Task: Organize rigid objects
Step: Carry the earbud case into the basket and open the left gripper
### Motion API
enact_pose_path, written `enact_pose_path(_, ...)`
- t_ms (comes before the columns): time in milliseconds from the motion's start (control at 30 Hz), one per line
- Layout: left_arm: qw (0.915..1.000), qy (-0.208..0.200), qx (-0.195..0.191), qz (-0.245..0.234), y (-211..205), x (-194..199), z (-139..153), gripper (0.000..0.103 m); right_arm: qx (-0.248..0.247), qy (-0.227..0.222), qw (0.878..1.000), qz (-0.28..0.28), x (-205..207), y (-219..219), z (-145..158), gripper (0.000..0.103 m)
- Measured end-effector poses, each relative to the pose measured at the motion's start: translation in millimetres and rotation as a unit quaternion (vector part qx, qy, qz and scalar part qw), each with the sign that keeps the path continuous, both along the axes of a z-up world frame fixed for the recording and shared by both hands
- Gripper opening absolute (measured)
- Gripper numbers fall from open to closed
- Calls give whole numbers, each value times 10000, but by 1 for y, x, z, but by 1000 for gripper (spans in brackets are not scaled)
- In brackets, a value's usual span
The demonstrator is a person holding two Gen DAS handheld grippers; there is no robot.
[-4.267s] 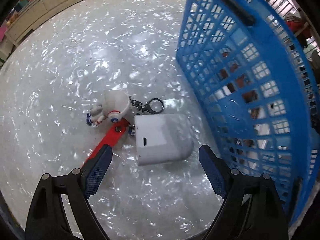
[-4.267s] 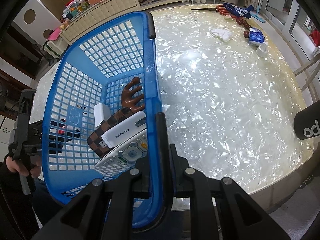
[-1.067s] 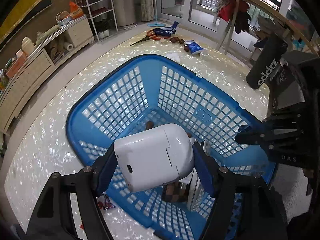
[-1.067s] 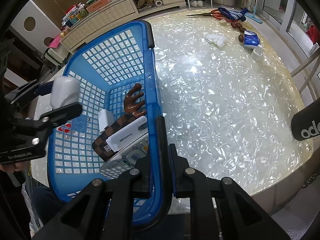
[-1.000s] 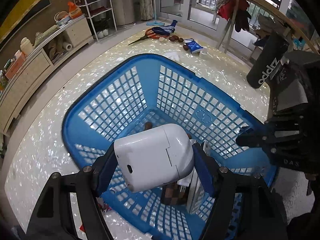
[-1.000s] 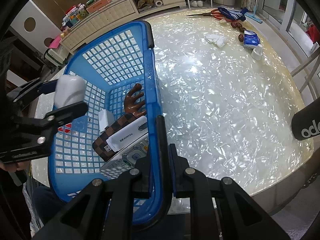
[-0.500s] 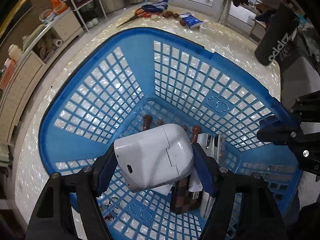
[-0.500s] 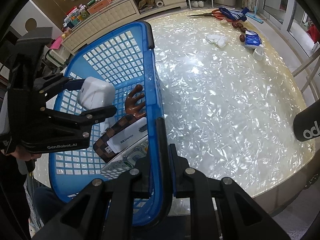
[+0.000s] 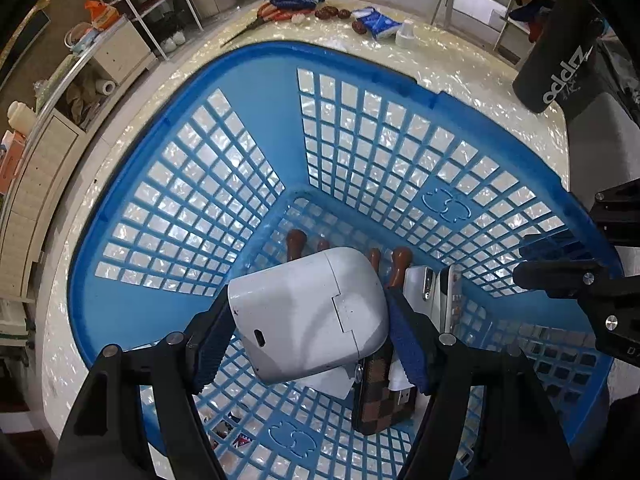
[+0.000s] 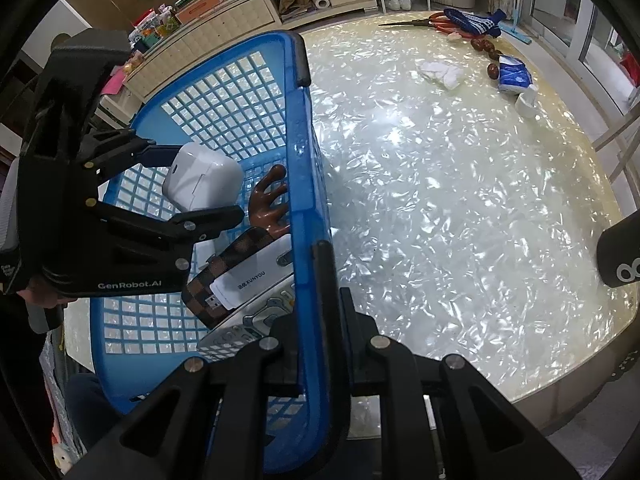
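Your basket (image 9: 256, 92) held a wallet (image 9: 378, 396), remote (image 10: 236, 330) and brown massager (image 10: 268, 204). Your left gripper (image 9: 308, 326) clamped the white case (image 9: 308, 312) above them; your right gripper (image 10: 316, 276) pinched the rim. Only the right view showed the remote's keys.

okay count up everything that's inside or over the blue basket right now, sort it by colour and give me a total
White: 3 – earbud case held over the blue basket by the left gripper, small white block, white device marked XUNYOU
Brown: 2 – wooden claw massager, checkered wallet
Grey: 1 – remote control
Total: 6
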State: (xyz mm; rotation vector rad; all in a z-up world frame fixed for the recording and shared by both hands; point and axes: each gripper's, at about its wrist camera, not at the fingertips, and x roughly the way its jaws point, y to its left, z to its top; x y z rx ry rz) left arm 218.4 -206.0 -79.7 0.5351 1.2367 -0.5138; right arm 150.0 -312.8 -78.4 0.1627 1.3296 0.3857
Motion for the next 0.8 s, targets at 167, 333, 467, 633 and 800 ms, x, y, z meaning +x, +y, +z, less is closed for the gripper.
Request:
enact_pose_path(167, 9996, 85, 248, -142, -6, -1, -6, 76, 64, 29, 10000, -32, 1, -3, -4, 13)
enact_pose_path(333, 9994, -9, 308, -147, -7, 0, -5, 79, 80, 24, 10000, -25, 2, -3, -5, 13)
enact_pose_path(467, 9995, -192, 251, -70, -8, 0, -1, 86, 108, 29, 9999, -42, 1, -5, -6, 13)
enact_pose_path(633, 9991, -359, 206, 70, -2, 6, 11, 87, 126, 37, 9999, -47, -3, -6, -5, 13)
enact_pose_path(800, 9978, -604, 104, 266, 13, 11, 41, 87, 132, 27, 9999, -49, -4, -6, -4, 13)
